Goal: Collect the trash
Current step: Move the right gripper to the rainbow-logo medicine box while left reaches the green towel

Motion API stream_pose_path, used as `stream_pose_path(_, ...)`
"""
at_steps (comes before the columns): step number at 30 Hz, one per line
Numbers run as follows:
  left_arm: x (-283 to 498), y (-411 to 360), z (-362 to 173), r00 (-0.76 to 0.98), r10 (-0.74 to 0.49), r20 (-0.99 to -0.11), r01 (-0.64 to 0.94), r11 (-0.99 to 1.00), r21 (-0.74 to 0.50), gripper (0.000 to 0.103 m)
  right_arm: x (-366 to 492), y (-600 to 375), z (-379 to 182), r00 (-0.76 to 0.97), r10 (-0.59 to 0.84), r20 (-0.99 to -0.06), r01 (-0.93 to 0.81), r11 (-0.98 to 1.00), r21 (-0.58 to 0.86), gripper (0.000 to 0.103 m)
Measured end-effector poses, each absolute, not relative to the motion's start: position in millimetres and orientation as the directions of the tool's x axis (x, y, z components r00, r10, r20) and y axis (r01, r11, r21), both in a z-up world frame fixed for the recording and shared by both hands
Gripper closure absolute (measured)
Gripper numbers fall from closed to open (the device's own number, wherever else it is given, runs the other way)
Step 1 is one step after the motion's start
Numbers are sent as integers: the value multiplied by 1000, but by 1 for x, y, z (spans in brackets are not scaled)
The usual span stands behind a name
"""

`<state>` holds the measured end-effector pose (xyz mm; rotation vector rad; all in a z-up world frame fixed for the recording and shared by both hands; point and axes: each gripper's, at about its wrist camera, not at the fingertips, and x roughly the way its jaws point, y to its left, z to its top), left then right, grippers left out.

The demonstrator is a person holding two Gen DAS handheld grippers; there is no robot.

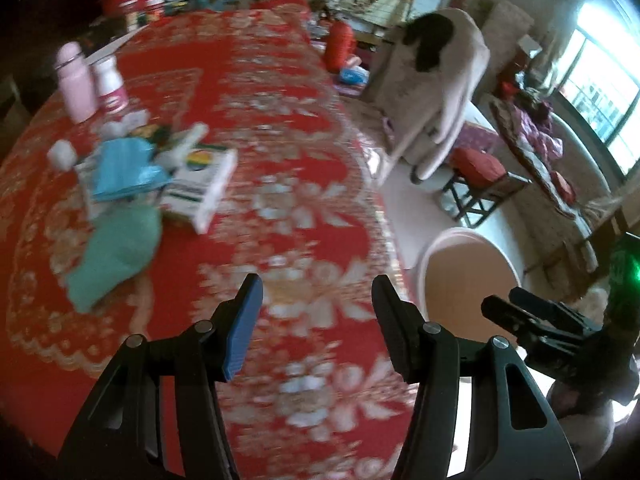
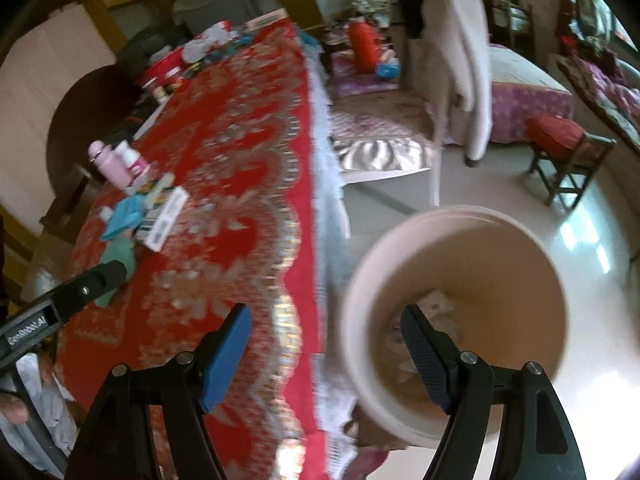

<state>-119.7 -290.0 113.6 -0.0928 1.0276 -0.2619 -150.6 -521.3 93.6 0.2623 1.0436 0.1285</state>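
- Blur first: both views are smeared, so a reach made at this pace could miss the small pieces in the pile (image 1: 152, 176) on the bench (image 1: 280, 128).
- That pile sits toward the bench's far left side, well apart from the bin (image 2: 456, 308), which stands on the floor just beside the bench edge. Anything carried has to cross that edge, and a loose hold could drop it on the floor short of the rim.
- Two bottles, the pink one (image 1: 76, 84) and the white one (image 1: 110, 82), stand upright just behind the pile. A careless sweep could topple them, and I'd judge they are not trash.
- Boxes (image 1: 200, 188) lie across each other with a blue wrapper (image 1: 124, 172) on top. Pulling one could drag the rest along.
- A green cloth (image 1: 116, 256) lies nearest the left tool. It is soft and would likely bunch or slip from a shallow pinch.
- Left tool (image 1: 316, 324): roughly half open, nothing between the jaws and touching nothing. It hangs over bare red cloth near the bench's front, short of the pile.
- Right tool (image 2: 328, 352): standing wider than the left, also empty. One jaw shows over the bench edge and the other over the bin's mouth, with no contact that I can see.
- Some paper scraps (image 2: 436, 312) already lie in the bin's bottom, so part of the job looks done, with the pile left to clear.
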Motion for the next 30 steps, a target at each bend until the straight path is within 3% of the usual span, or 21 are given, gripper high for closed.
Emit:
stream_pose_path(18, -93, -125, 103, 463, -248, -851, 148, 968, -201, 48, -112, -369, 89, 482, 269, -834, -13, 954, 300, 28)
stream_pose_path(30, -63, -127, 54, 376, -290, -880, 219, 951, -220, 47, -78, -339, 75, 447, 269, -853, 5, 953, 303, 28)
